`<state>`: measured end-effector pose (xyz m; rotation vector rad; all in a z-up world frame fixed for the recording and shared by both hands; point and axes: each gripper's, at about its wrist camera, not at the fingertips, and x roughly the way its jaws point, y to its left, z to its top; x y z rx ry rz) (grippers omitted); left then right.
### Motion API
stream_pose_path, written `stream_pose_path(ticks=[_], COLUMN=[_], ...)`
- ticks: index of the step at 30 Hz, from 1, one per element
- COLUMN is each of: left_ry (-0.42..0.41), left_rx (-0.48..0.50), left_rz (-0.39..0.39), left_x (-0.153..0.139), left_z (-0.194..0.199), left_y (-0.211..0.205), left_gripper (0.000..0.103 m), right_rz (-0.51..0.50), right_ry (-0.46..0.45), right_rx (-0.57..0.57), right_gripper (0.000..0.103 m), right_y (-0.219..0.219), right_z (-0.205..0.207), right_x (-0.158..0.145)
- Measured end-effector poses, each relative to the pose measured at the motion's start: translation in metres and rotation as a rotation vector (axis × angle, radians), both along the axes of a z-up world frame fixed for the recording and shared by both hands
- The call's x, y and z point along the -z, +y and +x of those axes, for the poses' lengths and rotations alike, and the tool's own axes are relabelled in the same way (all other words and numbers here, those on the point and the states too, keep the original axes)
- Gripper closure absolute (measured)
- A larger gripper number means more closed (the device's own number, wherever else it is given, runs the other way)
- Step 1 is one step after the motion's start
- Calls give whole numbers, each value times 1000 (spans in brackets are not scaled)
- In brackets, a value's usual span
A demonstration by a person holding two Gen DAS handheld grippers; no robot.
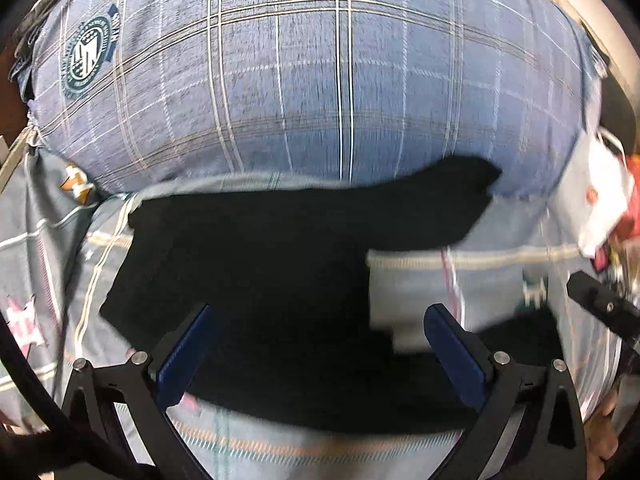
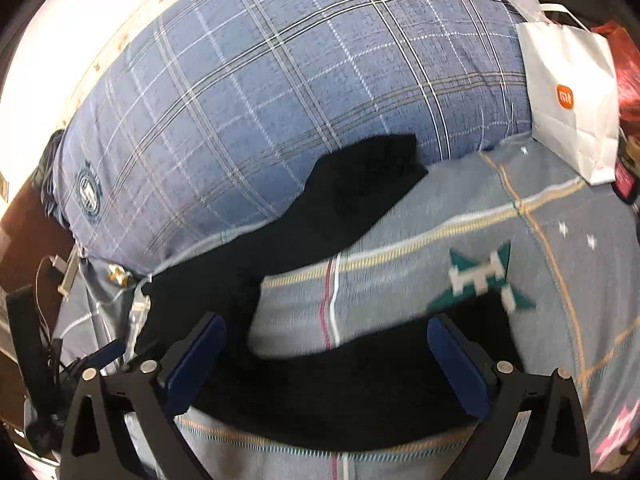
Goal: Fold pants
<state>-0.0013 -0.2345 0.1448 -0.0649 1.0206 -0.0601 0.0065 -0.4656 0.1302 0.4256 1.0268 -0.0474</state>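
Black pants [image 1: 280, 272] lie flat on a grey patterned bed sheet [image 1: 500, 280], one leg reaching up to the blue plaid pillow. In the right wrist view the pants [image 2: 320, 392] bend around a patch of bare sheet [image 2: 360, 292]. My left gripper [image 1: 320, 352] is open, its blue fingers [image 1: 184, 360] hovering over the pants. My right gripper [image 2: 328, 364] is open above the pants' near part, holding nothing. The tip of the right gripper shows at the right edge of the left wrist view [image 1: 600, 304].
A large blue plaid pillow [image 1: 320, 80] fills the back of the bed. A white paper bag [image 2: 572, 92] and red items [image 2: 628, 76] stand at the right. Cables and a dark device [image 2: 44, 320] sit at the left edge.
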Motion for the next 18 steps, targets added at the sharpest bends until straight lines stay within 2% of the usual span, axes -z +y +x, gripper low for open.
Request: stream_pose_path(ticks=[3,6,8,12,13,16,17,18], left_ry=[4,11,40,69,73,73,73,71], left_rx=[11,9,-18,-69,-72,-57,-50,-43], left_rz=[-42,-54,-56,-84,-85,-77,-75,-75], left_x=[9,29,40,50,51,56,55,55], left_z=[22,27,31,35,34,33,32,31], left_y=[-6,-2,4,17,19,14,14,13], left_gripper=[0,0,0,0,0,0,0,0], right_rz=[20,88,131,144,148,132,108,93], right_ry=[16,57,72,106,141,221,254,287], right_rx=[24,51,64,165,192,195,198,199], right_gripper=[7,16,16,18,19,39,62,93], right_y=[-18,-36,-49,-72,-75,-73,-72,-71], right_z=[37,74,110,180,200,237,243,246], right_x=[3,18,31,63,77,106,114,122])
